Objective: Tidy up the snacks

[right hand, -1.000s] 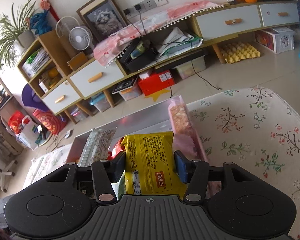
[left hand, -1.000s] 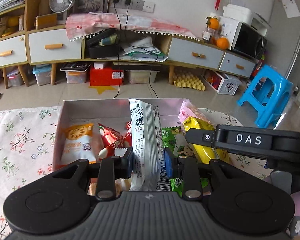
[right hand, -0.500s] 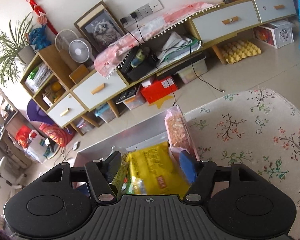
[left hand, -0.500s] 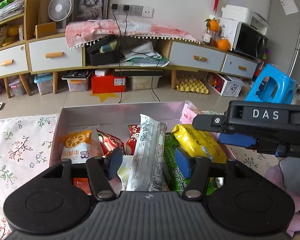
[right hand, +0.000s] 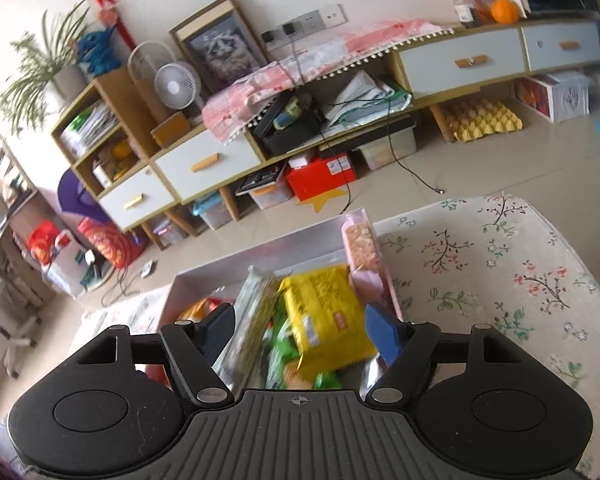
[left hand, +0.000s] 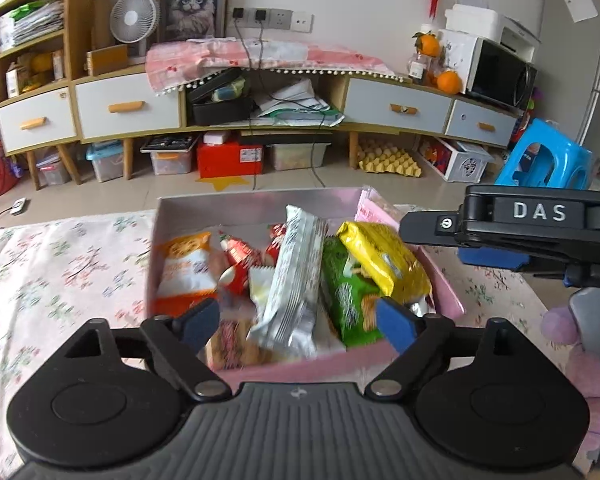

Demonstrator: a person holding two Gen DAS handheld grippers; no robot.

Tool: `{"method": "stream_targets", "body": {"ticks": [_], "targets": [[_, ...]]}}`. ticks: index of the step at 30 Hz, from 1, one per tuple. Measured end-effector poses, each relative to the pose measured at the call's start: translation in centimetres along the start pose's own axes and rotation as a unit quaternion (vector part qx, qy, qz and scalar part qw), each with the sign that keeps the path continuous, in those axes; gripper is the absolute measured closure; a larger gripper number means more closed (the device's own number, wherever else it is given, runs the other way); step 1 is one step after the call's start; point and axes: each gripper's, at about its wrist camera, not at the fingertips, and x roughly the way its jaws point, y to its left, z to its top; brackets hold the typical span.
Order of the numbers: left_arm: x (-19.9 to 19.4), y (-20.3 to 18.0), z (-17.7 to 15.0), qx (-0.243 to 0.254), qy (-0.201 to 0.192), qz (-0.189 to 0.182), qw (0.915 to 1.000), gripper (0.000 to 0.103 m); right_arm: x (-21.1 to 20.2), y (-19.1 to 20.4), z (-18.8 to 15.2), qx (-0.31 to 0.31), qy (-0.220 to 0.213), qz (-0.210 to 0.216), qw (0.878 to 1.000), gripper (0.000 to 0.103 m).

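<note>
In the left wrist view the left tongs point(left hand: 296, 320) stood low in the middle of the frame, their jaws opening and already wide, with nothing pressed between the blue pads. Beyond them a pink box point(left hand: 256, 205) sat on a counter covered by a floral cloth point(left hand: 60, 264). The snacks lay inside the box: an orange packet point(left hand: 186, 268) at its left, small red wrappers point(left hand: 240, 256) next to it, a silver packet point(left hand: 296, 276) standing tilted in the centre, a green packet point(left hand: 346, 296) to its right, and a yellow packet point(left hand: 384, 258) lying across the green one against the right wall of the box. The silver packet rose between the spread fingers but neither pad touched it. At the right edge of the frame the right tongs point(left hand: 488, 236) reached in sideways above the box rim.

In the right wrist view the right tongs point(right hand: 298, 332) were also opening, fairly wide, gripping nothing. The yellow packet point(right hand: 324, 312) lay loose between and beyond the fingers, on top of the green packet point(right hand: 284, 356), with the silver packet point(right hand: 252, 320) to its left. A pink packet point(right hand: 362, 240) stood upright along the right wall of the box point(right hand: 220, 264)
</note>
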Motion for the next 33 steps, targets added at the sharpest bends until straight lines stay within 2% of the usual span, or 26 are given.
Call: {"method": "stream_targets", "body": {"ticks": [7, 12, 15, 24, 33], "targets": [[-3.3, 0.4, -1.9, -0.018, 0.014, 0.031, 0.9993, 0.006, -3.5, 2.5, -2.2, -0.037, 0.017, 0.006, 0.999, 0.021], [-5.1, 1.4, -3.2, -0.053, 0.029, 0.039, 0.9974, 0.003, -5.3, 3.5, -4.0, -0.046, 0.035, 0.000, 0.998, 0.020], [-5.9, 1.6, -3.7, -0.062, 0.037, 0.056, 0.9958, 0.001, -6.2, 3.7, -5.0, -0.043, 0.046, -0.005, 0.998, 0.019], [-6.7, 2.1, -5.4, -0.064, 0.070, 0.102, 0.9903, 0.000, -7.6, 4.8, -8.3, -0.085, 0.069, -0.041, 0.993, 0.014], [-6.5, 2.4, -6.1, -0.084, 0.095, 0.107, 0.9861, 0.000, -7.5, 5.6, -9.4, -0.126, 0.092, -0.055, 0.986, 0.011]]}}
